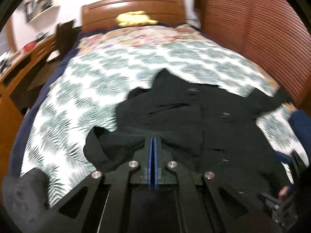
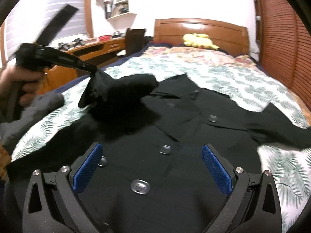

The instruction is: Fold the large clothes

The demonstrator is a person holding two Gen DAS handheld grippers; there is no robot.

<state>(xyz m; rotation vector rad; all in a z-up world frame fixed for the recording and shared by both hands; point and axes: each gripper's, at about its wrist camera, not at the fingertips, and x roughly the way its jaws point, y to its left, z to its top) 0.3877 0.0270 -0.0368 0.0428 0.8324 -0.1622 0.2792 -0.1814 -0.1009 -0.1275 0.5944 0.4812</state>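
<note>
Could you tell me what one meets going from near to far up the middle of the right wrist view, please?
Right gripper, jaws open → black coat with its buttons → leaf-print bedspread → floral bedding → yellow plush toy → wooden headboard.

One black coat spread just ahead of the right gripper. Five pale buttons countable on it, in the right wrist view; blur may hide more. Two grippers: left gripper too. Four blue pads: two wide apart, two pressed together. One leaf-print bedspread under the coat. One wooden headboard far ahead, one yellow plush toy at it. One hand left of the right gripper.
</note>
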